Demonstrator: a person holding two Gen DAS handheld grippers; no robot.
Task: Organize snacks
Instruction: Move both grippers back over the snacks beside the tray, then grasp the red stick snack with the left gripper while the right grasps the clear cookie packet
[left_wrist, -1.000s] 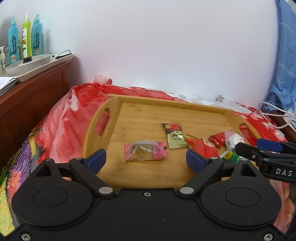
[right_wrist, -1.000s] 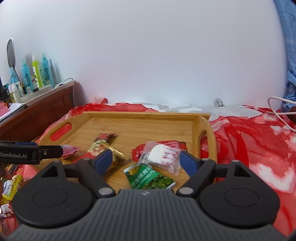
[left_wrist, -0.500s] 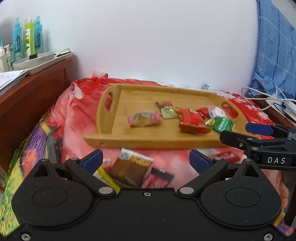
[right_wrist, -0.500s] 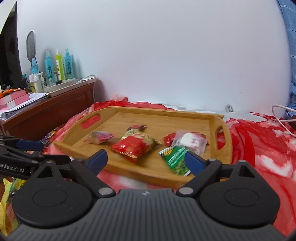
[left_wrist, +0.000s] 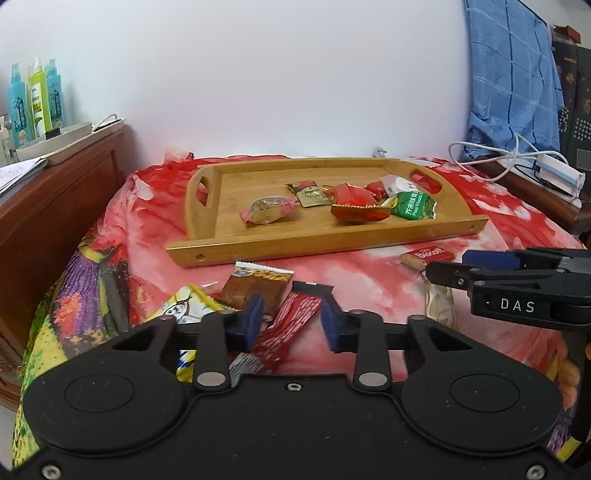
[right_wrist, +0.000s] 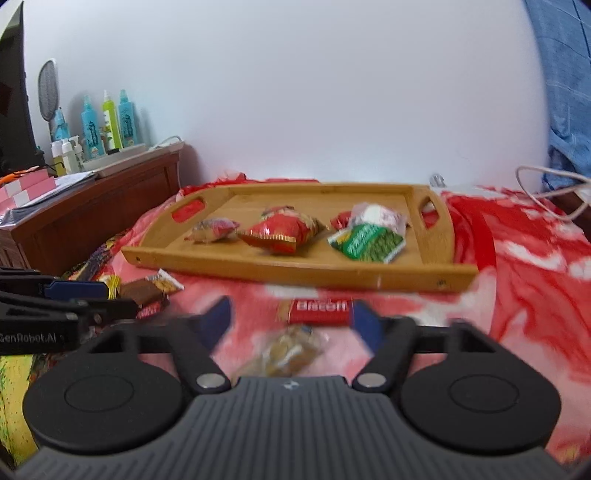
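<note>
A wooden tray (left_wrist: 314, 251) holds several snacks, among them a pink packet (left_wrist: 267, 210), a red bag (left_wrist: 356, 206) and a green packet (left_wrist: 412, 205). Loose snacks lie on the red cloth in front of it. My left gripper (left_wrist: 293, 323) is shut on a red snack packet (left_wrist: 299, 314), with a brown packet (left_wrist: 255, 286) just left of it. My right gripper (right_wrist: 291, 321) is blurred and its jaws are closing. A red Biscoff packet (right_wrist: 319, 308) and a clear-wrapped biscuit (right_wrist: 284, 350) lie between its fingers, and the pads touch neither.
A wooden cabinet (left_wrist: 55, 206) with spray bottles (left_wrist: 35, 99) and papers stands at the left. White cables and a power strip (left_wrist: 546, 166) lie at the right, under a hanging blue cloth (left_wrist: 513, 81). A yellow packet (left_wrist: 184, 306) lies at the cloth's near left.
Both grippers have drawn back from over the tray to the loose snacks in front of it. The left jaws have closed on the red packet. The right jaws have narrowed.
</note>
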